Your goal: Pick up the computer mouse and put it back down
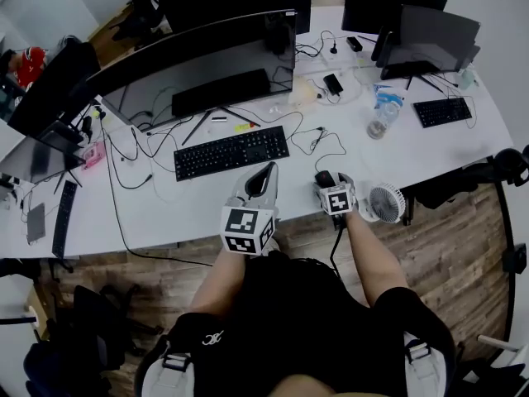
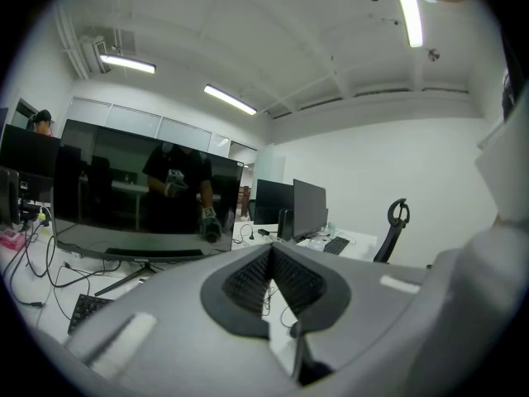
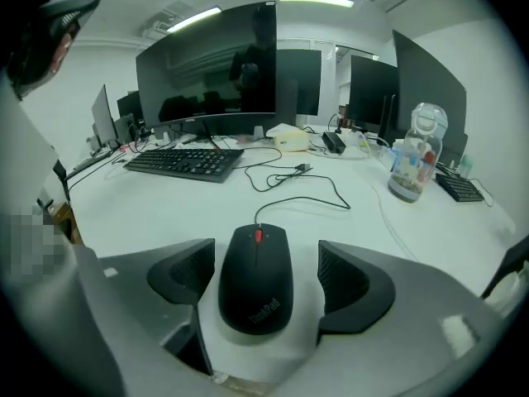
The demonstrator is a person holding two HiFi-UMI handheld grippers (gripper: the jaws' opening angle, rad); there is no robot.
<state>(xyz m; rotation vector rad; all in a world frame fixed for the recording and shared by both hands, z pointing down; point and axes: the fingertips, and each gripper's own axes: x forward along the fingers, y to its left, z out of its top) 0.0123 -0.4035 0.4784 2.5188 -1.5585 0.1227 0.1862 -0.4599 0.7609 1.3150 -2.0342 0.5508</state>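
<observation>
Right gripper view looks down on the computer mouse [image 3: 256,278], which lies flat on the white desk [image 3: 149,209] between the jaws of the right gripper [image 3: 263,256]. Those jaws stand wide apart, with a clear gap on each side of the mouse, so neither pad touches it. The mouse is matte black and smoothly rounded, with a red scroll wheel near its far end and grey lettering on its near end. A thin black cable [image 3: 307,190] runs from its far tip across the desk. In the head view it sits close to the near desk edge, to the right of the black keyboard [image 1: 231,152] and left of a small white fan [image 1: 385,203]. The left gripper [image 2: 271,251] has its jaws closed together, with nothing between them.
</observation>
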